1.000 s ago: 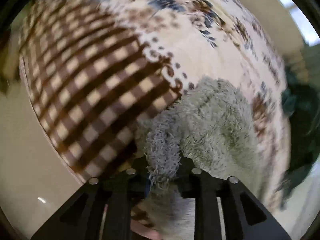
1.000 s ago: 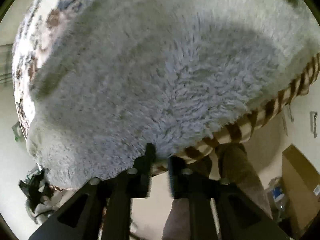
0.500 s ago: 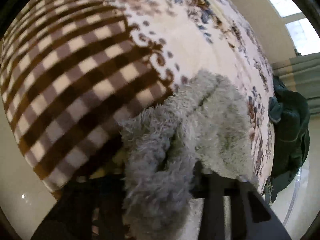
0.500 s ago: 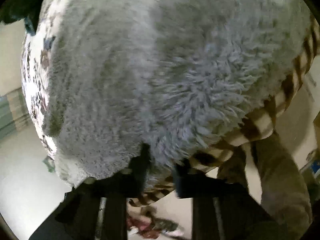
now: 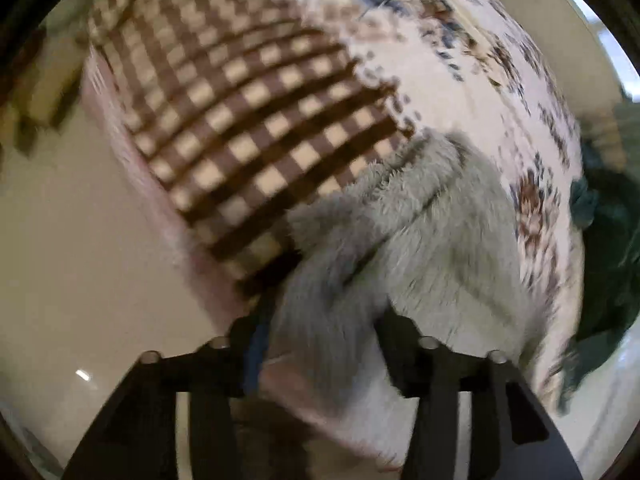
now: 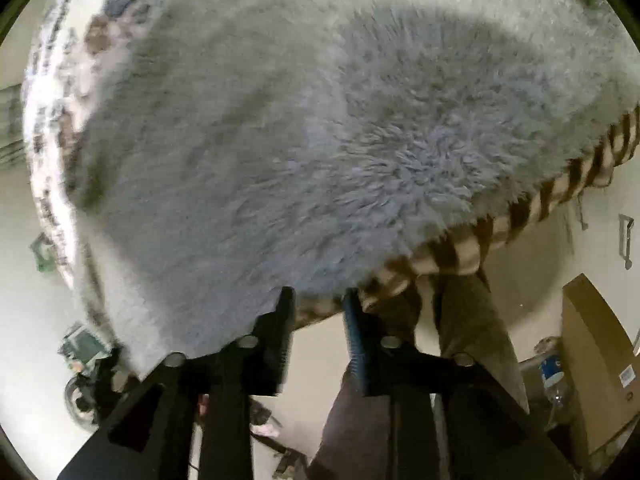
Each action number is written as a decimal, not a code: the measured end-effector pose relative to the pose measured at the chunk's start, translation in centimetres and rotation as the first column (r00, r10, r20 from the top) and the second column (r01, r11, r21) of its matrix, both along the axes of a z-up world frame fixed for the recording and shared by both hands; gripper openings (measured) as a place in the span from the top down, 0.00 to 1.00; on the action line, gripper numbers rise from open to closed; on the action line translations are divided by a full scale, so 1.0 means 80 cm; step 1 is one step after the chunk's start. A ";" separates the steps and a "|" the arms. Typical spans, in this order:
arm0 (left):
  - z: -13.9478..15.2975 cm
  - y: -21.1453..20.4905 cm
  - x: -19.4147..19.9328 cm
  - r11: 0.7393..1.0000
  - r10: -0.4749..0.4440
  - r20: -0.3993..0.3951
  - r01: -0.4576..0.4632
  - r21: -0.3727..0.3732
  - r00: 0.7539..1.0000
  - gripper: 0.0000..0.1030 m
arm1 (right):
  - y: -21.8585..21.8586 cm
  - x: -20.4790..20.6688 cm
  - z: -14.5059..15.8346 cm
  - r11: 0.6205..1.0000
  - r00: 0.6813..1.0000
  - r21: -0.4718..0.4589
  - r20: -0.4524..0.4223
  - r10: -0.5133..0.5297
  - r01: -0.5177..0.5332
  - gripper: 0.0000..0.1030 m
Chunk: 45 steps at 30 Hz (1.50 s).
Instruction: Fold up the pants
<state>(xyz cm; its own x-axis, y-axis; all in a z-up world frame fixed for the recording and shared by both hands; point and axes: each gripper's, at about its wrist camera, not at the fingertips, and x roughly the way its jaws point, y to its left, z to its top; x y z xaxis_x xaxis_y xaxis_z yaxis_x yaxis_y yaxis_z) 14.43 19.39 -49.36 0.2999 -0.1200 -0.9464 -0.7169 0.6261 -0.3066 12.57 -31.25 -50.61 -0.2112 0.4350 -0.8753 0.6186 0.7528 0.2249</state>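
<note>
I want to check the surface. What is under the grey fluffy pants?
Under the grey fluffy pants lies a patterned blanket, checked brown and flowered. What it covers cannot be seen.

No readable text; white label on cardboard box too small to read.

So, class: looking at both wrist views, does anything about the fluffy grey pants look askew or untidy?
Yes. In the left view the grey pants are bunched into a thick roll rising between the left claw fingers rather than lying flat on the patterned blanket. By the right claw, their edge hangs over the blanket's border.
</note>
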 end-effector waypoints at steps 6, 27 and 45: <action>0.095 -0.053 0.015 0.958 -0.155 -0.021 0.155 0.241 0.988 0.30 | 0.079 0.114 0.060 0.949 0.933 0.011 0.185 0.308 -0.316 0.37; -0.079 -0.290 0.293 0.804 -0.593 -0.107 0.594 -0.027 0.798 0.29 | 0.060 0.333 -0.026 0.802 0.789 -0.371 0.232 0.568 -0.468 0.97; 0.013 -0.370 0.196 0.780 -0.616 -0.077 0.620 0.078 0.784 0.29 | -0.340 0.129 0.108 0.767 0.960 -0.641 0.216 0.180 0.001 0.32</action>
